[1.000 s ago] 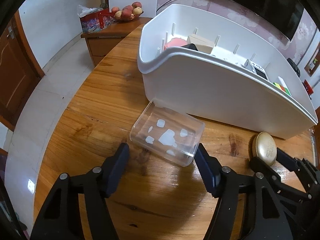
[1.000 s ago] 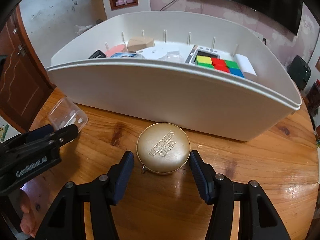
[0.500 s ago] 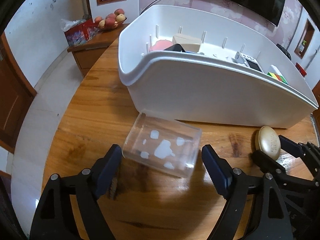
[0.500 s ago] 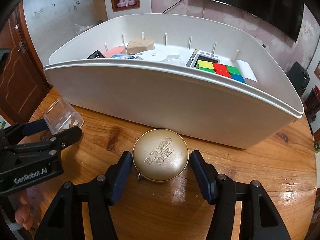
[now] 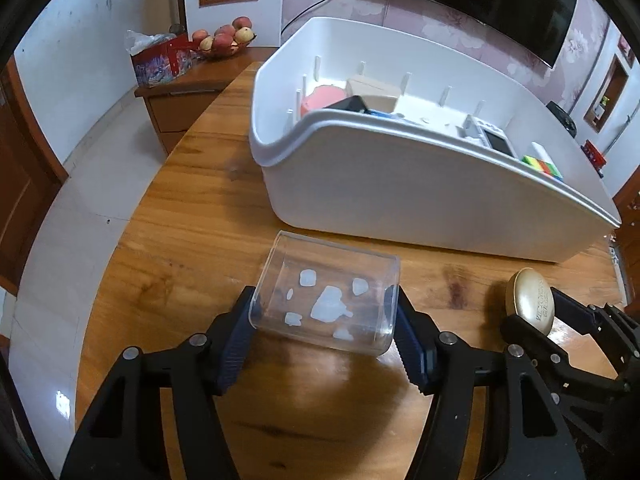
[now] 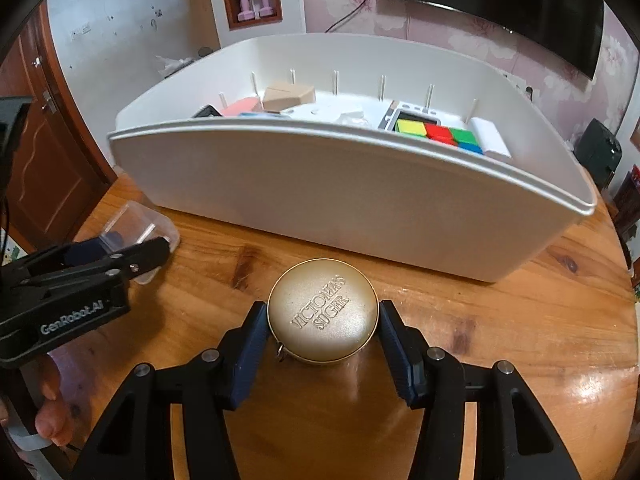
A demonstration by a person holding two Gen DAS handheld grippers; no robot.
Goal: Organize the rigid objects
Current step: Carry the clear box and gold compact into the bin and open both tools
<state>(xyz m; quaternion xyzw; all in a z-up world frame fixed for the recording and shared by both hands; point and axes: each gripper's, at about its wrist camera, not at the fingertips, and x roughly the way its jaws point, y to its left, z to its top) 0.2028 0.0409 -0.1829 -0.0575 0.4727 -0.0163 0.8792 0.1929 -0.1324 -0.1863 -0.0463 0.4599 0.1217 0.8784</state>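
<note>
A clear plastic box (image 5: 308, 280) with white sticker scraps lies on the wooden table (image 5: 180, 220) in front of the white bin (image 5: 400, 184). My left gripper (image 5: 324, 306) is closing; its blue pads touch the box's two sides. In the right wrist view this gripper (image 6: 124, 246) and the clear box (image 6: 136, 220) show at the left. A round gold tin (image 6: 322, 316) with raised lettering sits before the bin (image 6: 320, 184). My right gripper (image 6: 322, 314) is closing too, its pads against the tin's sides. The left wrist view shows the tin (image 5: 530, 304) at the right.
The bin holds a colour cube (image 6: 436, 134), a tan box (image 6: 288, 96), a pink item and a white device. A side cabinet with a fruit bowl (image 5: 222, 38) and a red box (image 5: 160, 60) stands beyond the table's left edge. A person's hand (image 6: 48, 424) grips the left tool.
The left jaws widened, slid forward around the clear box and came in against its sides. The right jaws advanced and closed onto the gold tin.
</note>
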